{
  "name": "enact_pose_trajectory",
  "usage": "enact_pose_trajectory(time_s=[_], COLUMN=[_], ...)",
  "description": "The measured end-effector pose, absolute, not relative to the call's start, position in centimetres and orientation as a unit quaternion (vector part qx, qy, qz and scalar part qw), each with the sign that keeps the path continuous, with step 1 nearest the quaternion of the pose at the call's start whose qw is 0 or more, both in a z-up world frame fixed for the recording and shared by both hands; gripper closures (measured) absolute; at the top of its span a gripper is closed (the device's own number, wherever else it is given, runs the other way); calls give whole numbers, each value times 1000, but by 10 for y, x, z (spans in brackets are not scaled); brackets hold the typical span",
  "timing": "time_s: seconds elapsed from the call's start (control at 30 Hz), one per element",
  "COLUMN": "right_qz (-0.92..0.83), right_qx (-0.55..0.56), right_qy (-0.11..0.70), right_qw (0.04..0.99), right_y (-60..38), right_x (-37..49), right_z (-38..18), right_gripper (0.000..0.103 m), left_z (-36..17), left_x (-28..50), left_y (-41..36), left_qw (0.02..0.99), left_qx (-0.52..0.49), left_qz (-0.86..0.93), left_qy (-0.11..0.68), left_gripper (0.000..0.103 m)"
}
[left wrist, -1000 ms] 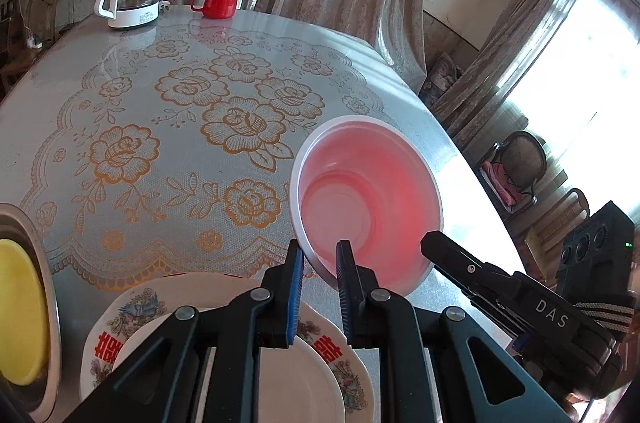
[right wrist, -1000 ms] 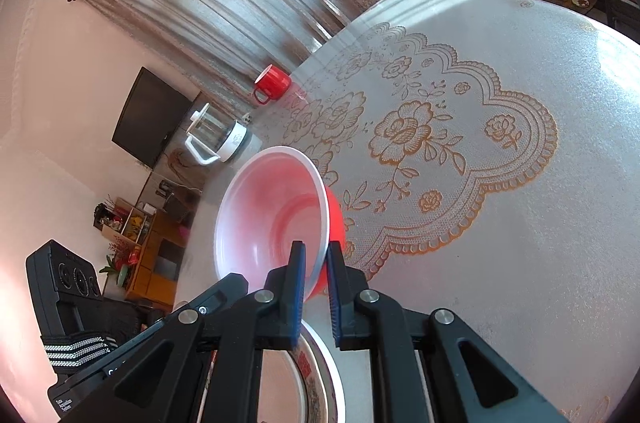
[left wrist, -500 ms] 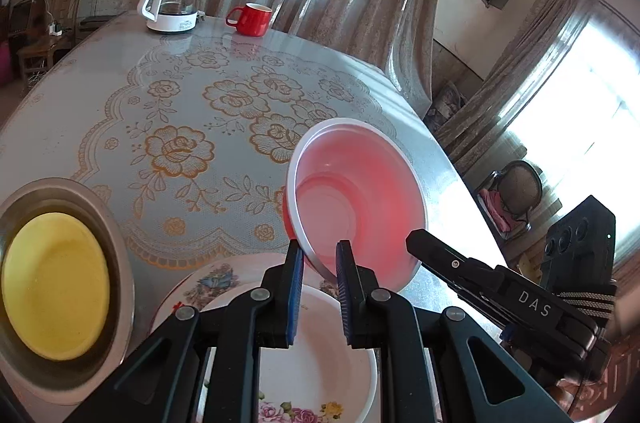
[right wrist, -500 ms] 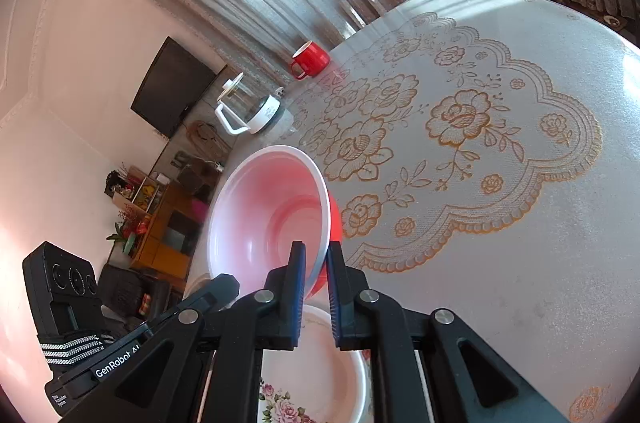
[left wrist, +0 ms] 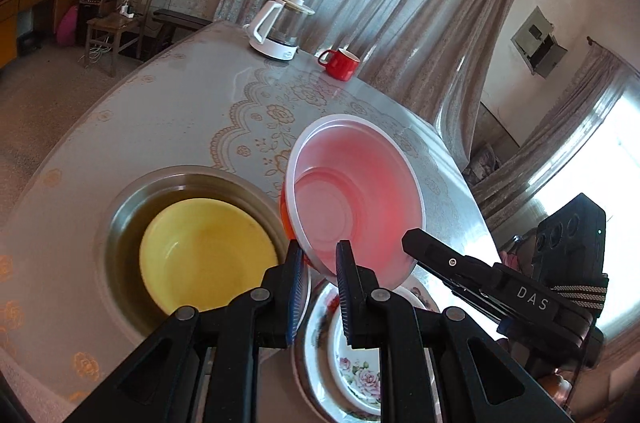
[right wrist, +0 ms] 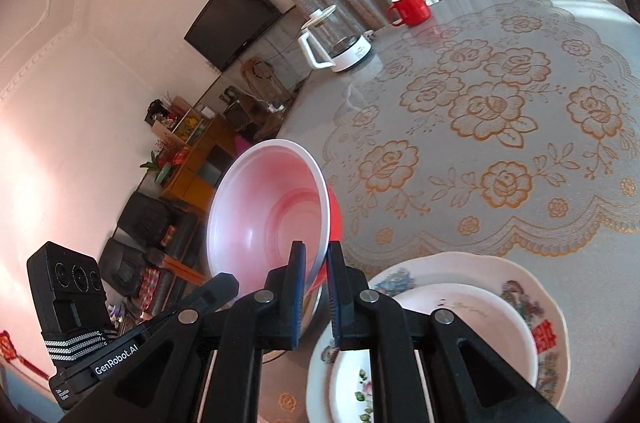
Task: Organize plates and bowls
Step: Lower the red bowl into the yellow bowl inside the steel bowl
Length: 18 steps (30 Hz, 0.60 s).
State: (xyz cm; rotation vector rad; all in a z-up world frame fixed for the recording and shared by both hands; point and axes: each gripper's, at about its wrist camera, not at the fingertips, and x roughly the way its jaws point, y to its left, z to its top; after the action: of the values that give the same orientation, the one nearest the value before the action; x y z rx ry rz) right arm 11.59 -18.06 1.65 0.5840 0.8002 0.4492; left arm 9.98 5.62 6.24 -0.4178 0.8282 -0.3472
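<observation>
1. Curtains are hanging behind a round table (left wrist: 168, 127) with a flowery cloth, and a kettle (left wrist: 280, 27) and a red mug (left wrist: 340, 63) are sitting at its far side.
2. Both grippers are holding the red bowl (left wrist: 356, 195) up in the air, and it is tilting.
3. Right gripper (right wrist: 316, 271) jaws are pinching the bowl's rim. Left gripper (left wrist: 318, 271) jaws are spread a little around the near rim, maybe touching it.
4. A second ago the bowl was above the flowery plates (right wrist: 520, 287). Now it is moving over, right beside the metal bowl (left wrist: 132, 191) with the yellow bowl (left wrist: 208, 255) inside.
5. I think the red bowl is going to be stacked on the yellow one next.
</observation>
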Motion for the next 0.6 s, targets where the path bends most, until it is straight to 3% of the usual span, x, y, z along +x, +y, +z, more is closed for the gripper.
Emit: enact_pose_trajectory(time_s=[0.6], right_qz=[253], right_qx=[226], right_qy=[464], right_qw=[818], right_y=[-99], right_x=[126], right_z=[-22], right_gripper=[91], left_z=[16], left_x=[86], left_y=[115], left_qw=[856], left_qx=[-257], left_qz=[-106], left_qy=[437], left_gripper=[87])
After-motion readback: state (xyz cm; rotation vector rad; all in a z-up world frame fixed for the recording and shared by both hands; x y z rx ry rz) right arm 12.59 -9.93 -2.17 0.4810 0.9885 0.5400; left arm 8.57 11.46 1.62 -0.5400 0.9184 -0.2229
